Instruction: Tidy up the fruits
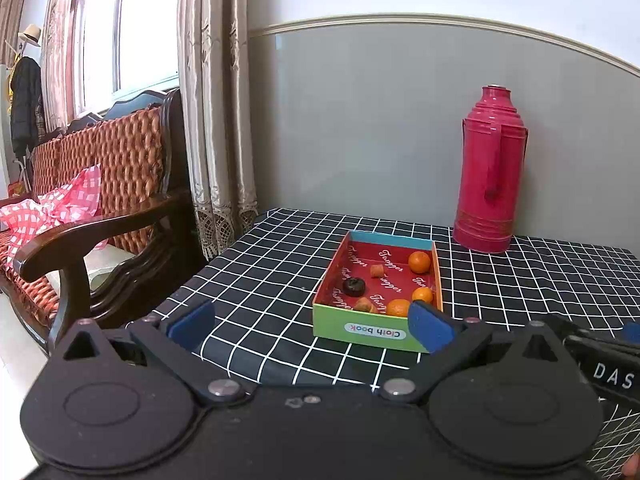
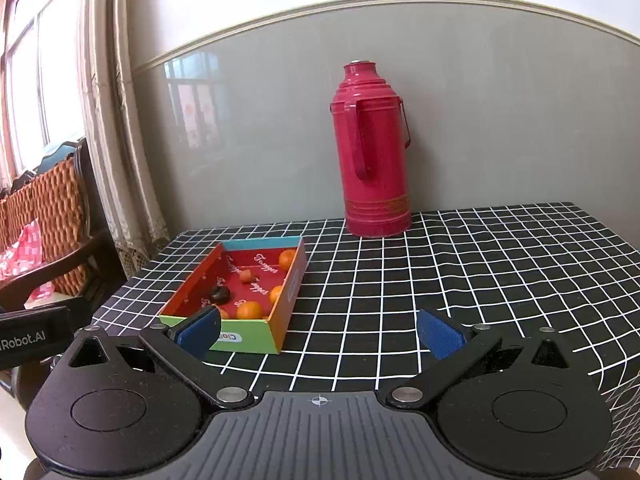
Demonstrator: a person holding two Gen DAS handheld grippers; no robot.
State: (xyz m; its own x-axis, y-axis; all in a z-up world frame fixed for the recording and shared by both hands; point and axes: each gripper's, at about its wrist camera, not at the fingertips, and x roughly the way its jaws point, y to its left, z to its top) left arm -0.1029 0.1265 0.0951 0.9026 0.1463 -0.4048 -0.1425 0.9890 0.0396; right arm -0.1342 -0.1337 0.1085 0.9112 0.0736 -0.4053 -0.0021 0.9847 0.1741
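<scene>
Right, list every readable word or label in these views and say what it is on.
"Cloth book": near end of the shallow colourful cardboard box, printed upside down.
"Tonyper", or similar: repeated white script on the box's red floor; spelling uncertain.
"DAS": black body of the right claw, cut off.
"Robot.AI": black body of the left claw, start cut off.

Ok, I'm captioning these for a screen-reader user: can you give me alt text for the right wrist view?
An open, empty right gripper hovers over a black tablecloth with a white grid, facing a shallow colourful cardboard box holding three small oranges and a dark round fruit. A tall magenta metal thermos stands behind, against a grey wall.
</scene>
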